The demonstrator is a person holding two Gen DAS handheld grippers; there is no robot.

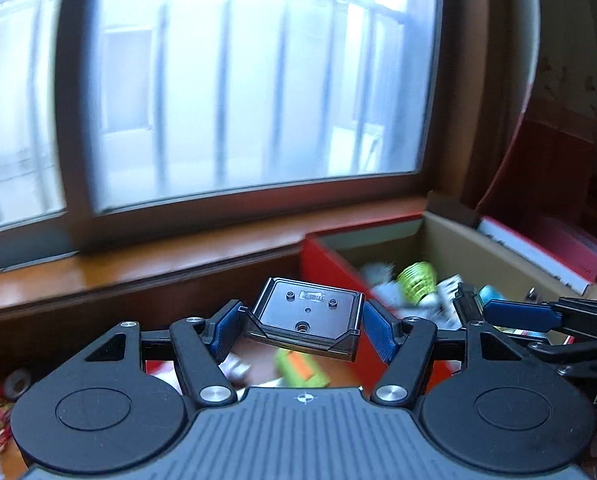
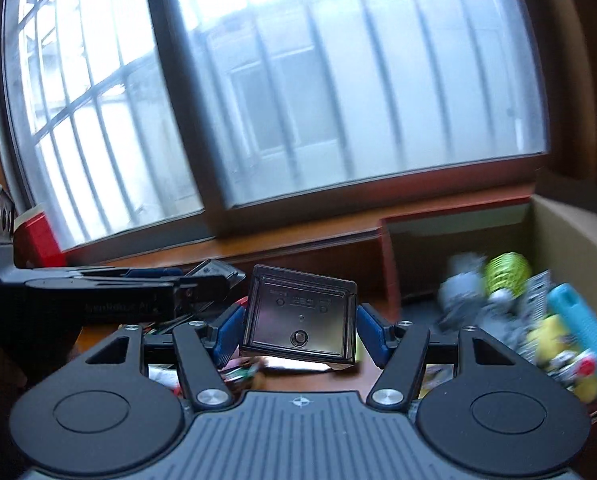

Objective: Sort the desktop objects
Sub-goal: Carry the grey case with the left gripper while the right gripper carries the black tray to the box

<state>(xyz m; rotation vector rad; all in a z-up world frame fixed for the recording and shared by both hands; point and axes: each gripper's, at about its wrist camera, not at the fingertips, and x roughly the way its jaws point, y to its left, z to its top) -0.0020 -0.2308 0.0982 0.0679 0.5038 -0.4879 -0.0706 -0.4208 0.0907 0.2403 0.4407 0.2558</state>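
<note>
Evidently each gripper pinches 1 dark plastic tray by its sides: the left gripper holds its tray, the right gripper its tray. Both hang above the surface near the cardboard box of toys, probably so they can drop in.

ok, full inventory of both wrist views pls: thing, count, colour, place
dark plastic tray: 2, smoky black, one clamped in each gripper; second
cardboard box: 1, red outside, brown inside, by the sill on the right
green ribbed toy: 1, lime, in the box
blue cylinder: 1, light blue, in the box, blurred
yellow toy: 1, yellow, in the box, blurred
green-orange block: 1, on the desk under the left tray
window: frosted, dark frame, behind
wooden sill: brown, under the window
left gripper: blue-padded fingers shut on a tray
right gripper: same, shut on a tray
</note>
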